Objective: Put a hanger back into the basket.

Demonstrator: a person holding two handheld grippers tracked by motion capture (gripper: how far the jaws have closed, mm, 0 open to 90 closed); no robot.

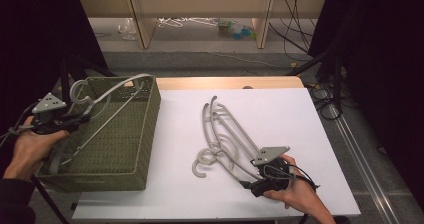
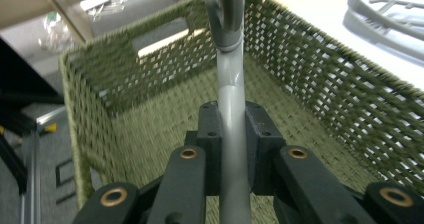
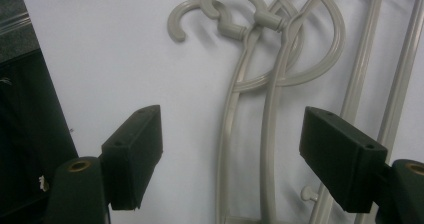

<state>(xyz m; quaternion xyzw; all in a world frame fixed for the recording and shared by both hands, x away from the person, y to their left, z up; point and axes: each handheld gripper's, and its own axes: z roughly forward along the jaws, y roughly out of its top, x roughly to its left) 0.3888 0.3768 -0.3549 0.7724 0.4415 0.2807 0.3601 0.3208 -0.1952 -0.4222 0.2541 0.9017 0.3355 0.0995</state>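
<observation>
My left gripper [image 1: 80, 118] is shut on the arm of a grey plastic hanger [image 1: 117, 91] and holds it tilted over the olive woven basket [image 1: 145, 149], hook up and far end down inside. In the left gripper view the pads [image 2: 212, 129] clamp the hanger's arm [image 2: 231, 104] above the basket's floor [image 2: 160, 134]. Two more grey hangers [image 1: 225, 129] lie stacked on the white sheet, hooks [image 1: 202, 163] toward the front. My right gripper [image 1: 252, 178] stands open low over their near ends. In the right gripper view the hanger arms [image 3: 270, 114] run between its spread jaws [image 3: 232, 121], untouched.
The white sheet [image 1: 280, 109] covers a wooden table [image 1: 225, 82]. The basket fills the table's left end. Beyond the far edge is a low shelf [image 1: 200, 4] with clutter on the floor. Cables [image 1: 325, 104] and dark stands run along the right side.
</observation>
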